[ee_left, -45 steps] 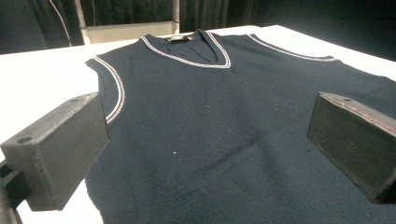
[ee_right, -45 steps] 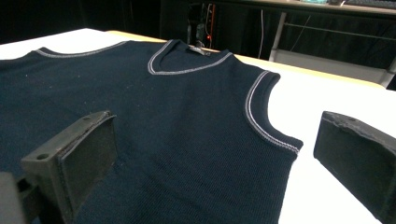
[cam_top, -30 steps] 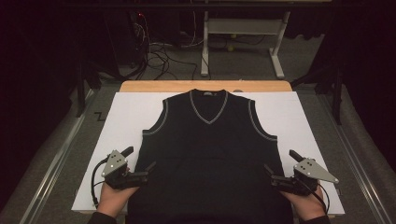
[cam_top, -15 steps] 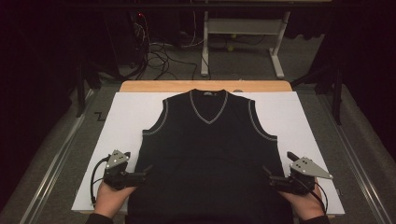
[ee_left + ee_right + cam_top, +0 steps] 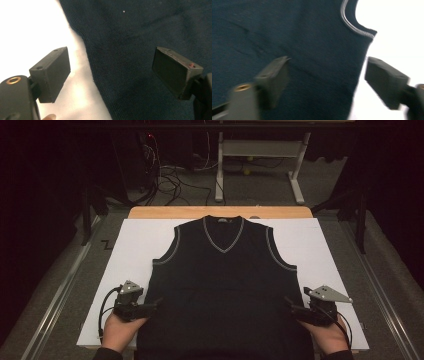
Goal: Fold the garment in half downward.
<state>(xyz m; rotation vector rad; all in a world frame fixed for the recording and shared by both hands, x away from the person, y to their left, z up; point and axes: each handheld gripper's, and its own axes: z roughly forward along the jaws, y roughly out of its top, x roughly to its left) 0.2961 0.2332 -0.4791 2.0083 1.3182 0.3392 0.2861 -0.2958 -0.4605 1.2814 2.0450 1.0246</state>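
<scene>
A dark sleeveless vest [image 5: 225, 285] with grey-trimmed V-neck and armholes is laid flat, front up, on a white board [image 5: 320, 245] that covers the wooden table [image 5: 150, 212] — its collar lies toward the far edge of the board, its hem toward the person. The left gripper [image 5: 152, 306] is held at the vest's left side edge, near the hem; its jaws have just been closing yet are seen spread, one over the white board and one over the knit, with the vest's edge between them but not pinched. The right gripper [image 5: 291, 306] is held at the opposite side edge — its jaws, also just closing, straddle that edge below the armhole, still apart from the cloth.
</scene>
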